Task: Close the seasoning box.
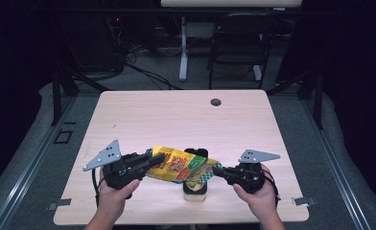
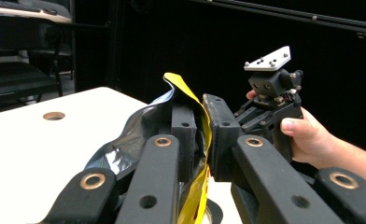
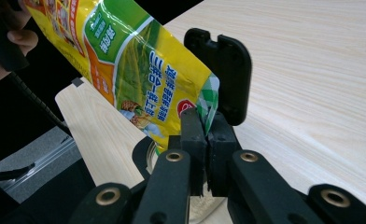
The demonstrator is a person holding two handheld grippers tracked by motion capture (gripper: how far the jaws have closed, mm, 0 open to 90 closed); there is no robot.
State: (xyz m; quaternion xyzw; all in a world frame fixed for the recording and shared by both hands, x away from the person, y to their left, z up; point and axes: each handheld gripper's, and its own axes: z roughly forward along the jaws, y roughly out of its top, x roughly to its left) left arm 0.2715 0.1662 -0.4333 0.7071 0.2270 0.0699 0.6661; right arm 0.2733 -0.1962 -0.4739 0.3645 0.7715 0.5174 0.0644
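Grippers at both ends, we hold one yellow snack bag (image 1: pixel 179 166) stretched in the air above the near edge of the table (image 1: pixel 176 115). At left, our left gripper (image 1: pixel 153 159) pinches the bag's end, its jaws pressed on the foil, as the left gripper view shows. In the middle the bag hangs directly over one clear container (image 1: pixel 194 190), whose black lid (image 1: pixel 196 153) stands flipped up behind it. At right, our right gripper (image 1: pixel 218 170) clamps the checked corner of the bag between jaws pressed tight together. We judge this the opening-and-pouring step: the next move calls for pulling the ends apart or tipping one end down over the container's mouth. Count: two grippers, one bag, one container.
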